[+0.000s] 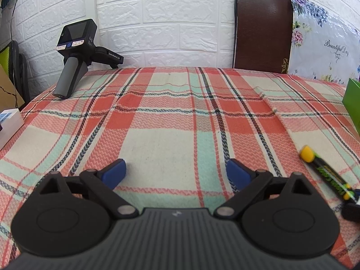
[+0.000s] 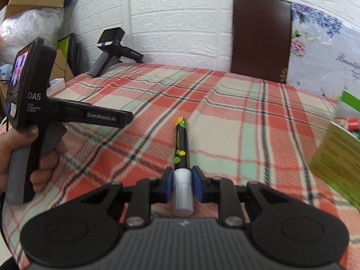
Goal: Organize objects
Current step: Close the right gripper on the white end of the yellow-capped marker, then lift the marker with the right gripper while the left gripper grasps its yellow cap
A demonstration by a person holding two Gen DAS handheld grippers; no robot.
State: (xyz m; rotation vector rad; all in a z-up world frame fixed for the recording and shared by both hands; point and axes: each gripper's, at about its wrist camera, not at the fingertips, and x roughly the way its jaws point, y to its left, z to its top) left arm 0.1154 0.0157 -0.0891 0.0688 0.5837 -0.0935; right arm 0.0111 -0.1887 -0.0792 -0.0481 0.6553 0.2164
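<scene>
Right wrist view shows the right tool [image 2: 182, 185] clamped tight on the white end of a black marker [image 2: 181, 144], blue pads pressing it from both sides. The marker's long axis runs straight out ahead of the tool, in line with its fingers, yellow tip farthest away and raised over the plaid-covered table [image 2: 225, 103]. A green box [image 2: 337, 157] stands open off to the right of the marker, near the table's edge, and I judge it the likely place for it; if so, the marker must swing rightward and nose-first into the opening. From the left wrist view, the left tool [image 1: 176, 171] hangs with its jaws spread wide and nothing between them, the marker [image 1: 324, 172] passing to its right. So the right hand is plainly the nearer to the box.
</scene>
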